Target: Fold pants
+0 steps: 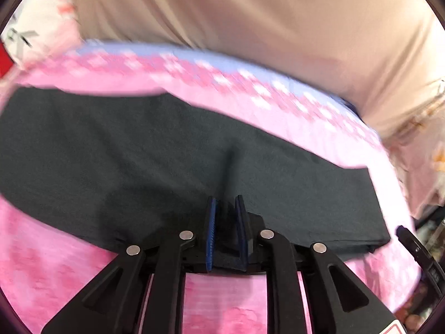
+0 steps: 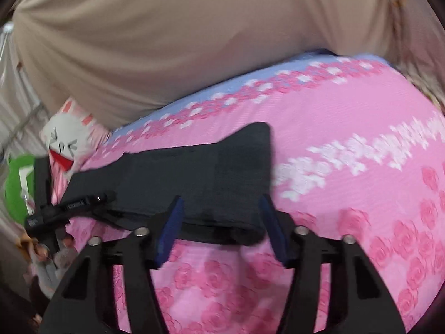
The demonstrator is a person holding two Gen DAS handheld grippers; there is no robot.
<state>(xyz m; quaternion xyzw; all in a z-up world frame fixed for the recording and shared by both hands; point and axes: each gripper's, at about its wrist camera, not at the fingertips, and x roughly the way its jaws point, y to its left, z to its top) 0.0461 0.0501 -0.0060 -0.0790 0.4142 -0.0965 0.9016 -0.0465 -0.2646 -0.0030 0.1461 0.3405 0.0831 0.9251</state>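
Observation:
Dark grey pants [image 1: 139, 153] lie folded into a long band across a pink flowered bedcover [image 1: 55, 264]. My left gripper [image 1: 225, 203] sits at the band's near edge. Its blue pads stand close together, and a fold of the dark cloth fills the narrow gap between them. In the right wrist view the pants [image 2: 208, 167] run off to the left. My right gripper [image 2: 221, 199] hovers open over their near right end. Its pads are wide apart and clear of the cloth. One finger [image 2: 83, 201] of the left gripper shows at the band's left part.
A person in a beige shirt [image 2: 167, 41] stands close behind the bed's far edge. A white rabbit cushion [image 2: 69, 136] and something green [image 2: 16, 186] lie at the bed's left end. The bedcover [image 2: 361, 139] stretches bare to the right of the pants.

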